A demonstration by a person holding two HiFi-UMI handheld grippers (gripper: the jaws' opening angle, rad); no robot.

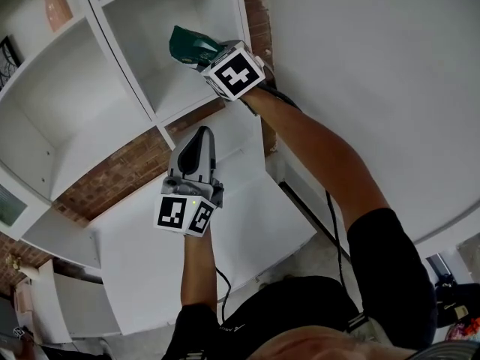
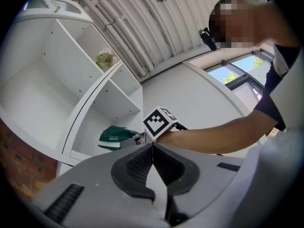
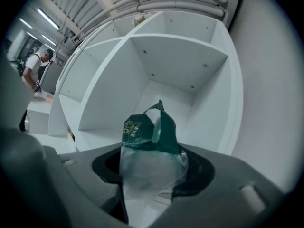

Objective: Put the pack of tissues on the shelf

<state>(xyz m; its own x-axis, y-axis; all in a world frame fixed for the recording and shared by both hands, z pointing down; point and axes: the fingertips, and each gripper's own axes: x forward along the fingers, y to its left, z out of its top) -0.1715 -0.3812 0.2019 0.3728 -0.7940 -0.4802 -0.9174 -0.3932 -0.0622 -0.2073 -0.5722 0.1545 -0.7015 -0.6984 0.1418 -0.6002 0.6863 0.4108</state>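
The pack of tissues is dark green with a clear plastic end. My right gripper is shut on it and holds it inside the mouth of a white shelf compartment, just above that compartment's floor. In the right gripper view the pack stands up between the jaws of the right gripper, with the empty compartment straight ahead. My left gripper is shut and empty, lower down in front of the shelf unit. In the left gripper view the pack shows beyond the left gripper.
The white shelf unit has several cubbies. A potted plant stands in an upper left one. A brick wall shows behind the lower shelves, and a plain white wall runs along the right. A person stands far off.
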